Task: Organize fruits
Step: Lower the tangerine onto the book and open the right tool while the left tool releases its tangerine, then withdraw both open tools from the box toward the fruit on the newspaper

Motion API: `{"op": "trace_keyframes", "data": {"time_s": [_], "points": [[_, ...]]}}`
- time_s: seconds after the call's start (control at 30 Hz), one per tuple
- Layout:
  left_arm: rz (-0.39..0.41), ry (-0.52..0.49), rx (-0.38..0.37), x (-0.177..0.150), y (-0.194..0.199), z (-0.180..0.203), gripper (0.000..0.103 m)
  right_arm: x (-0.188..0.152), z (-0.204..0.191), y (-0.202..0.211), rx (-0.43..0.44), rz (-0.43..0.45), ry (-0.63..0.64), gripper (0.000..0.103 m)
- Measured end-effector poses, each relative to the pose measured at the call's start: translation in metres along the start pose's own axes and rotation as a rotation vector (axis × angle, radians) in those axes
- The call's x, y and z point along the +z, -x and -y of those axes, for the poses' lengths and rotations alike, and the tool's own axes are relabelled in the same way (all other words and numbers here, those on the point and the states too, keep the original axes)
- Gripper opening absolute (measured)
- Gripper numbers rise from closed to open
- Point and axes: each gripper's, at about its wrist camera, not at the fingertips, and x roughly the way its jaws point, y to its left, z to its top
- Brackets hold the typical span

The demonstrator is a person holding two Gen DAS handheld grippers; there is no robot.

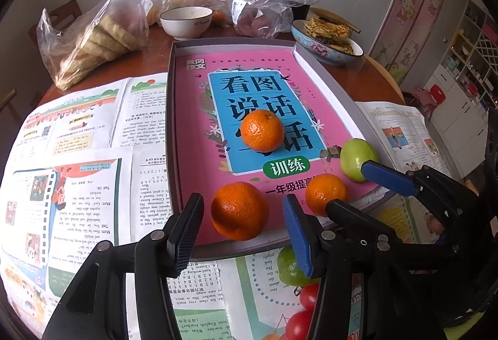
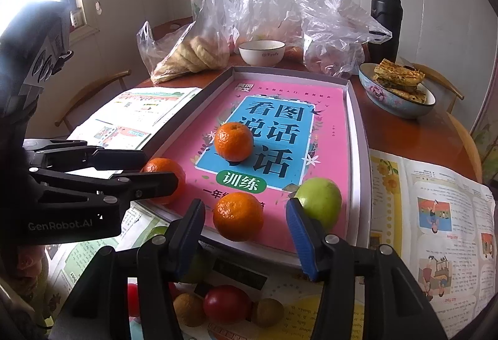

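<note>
We see both claws held open and empty: the left gripper (image 1: 242, 228) brackets the near-left orange (image 1: 239, 210) without touching it, and the right gripper (image 2: 246, 231) hovers at the near edge of the shallow tray (image 1: 170, 109), its far finger beside the green apple (image 2: 319, 203). We count three oranges and one green apple lying loose in the tray on the pink book (image 2: 326, 109), with a second green fruit (image 1: 288, 268), two red fruits and two brown kiwi-like fruits on the papers just near of it. We judge the risks to be a round orange rolling off the slick cover if a finger nudges it, and the two grippers, working close together, colliding.
</note>
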Motion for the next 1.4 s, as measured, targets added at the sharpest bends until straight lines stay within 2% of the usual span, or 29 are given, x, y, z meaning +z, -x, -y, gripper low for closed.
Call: {"op": "trace_keyframes", "data": {"time_s": [0.43, 0.5, 0.8, 1.07, 1.4], "points": [[0.025, -0.007, 0.005, -0.002, 0.012, 0.001, 0.065, -0.001, 0.001, 0.008, -0.009, 0.018, -0.010, 0.061], [0.029, -0.007, 0.003, -0.001, 0.014, 0.001, 0.073, -0.001, 0.001, 0.009, -0.008, 0.020, -0.010, 0.061], [0.048, -0.004, 0.030, -0.004, 0.021, 0.002, 0.075, -0.002, 0.002, 0.015, -0.011, 0.033, -0.019, 0.061], [0.076, -0.007, 0.078, -0.006, 0.031, 0.004, 0.076, -0.002, 0.004, 0.023, -0.019, 0.050, -0.022, 0.065], [0.106, -0.012, 0.091, -0.008, 0.044, 0.005, 0.076, -0.002, 0.007, 0.033, -0.034, 0.071, -0.033, 0.071]]}}
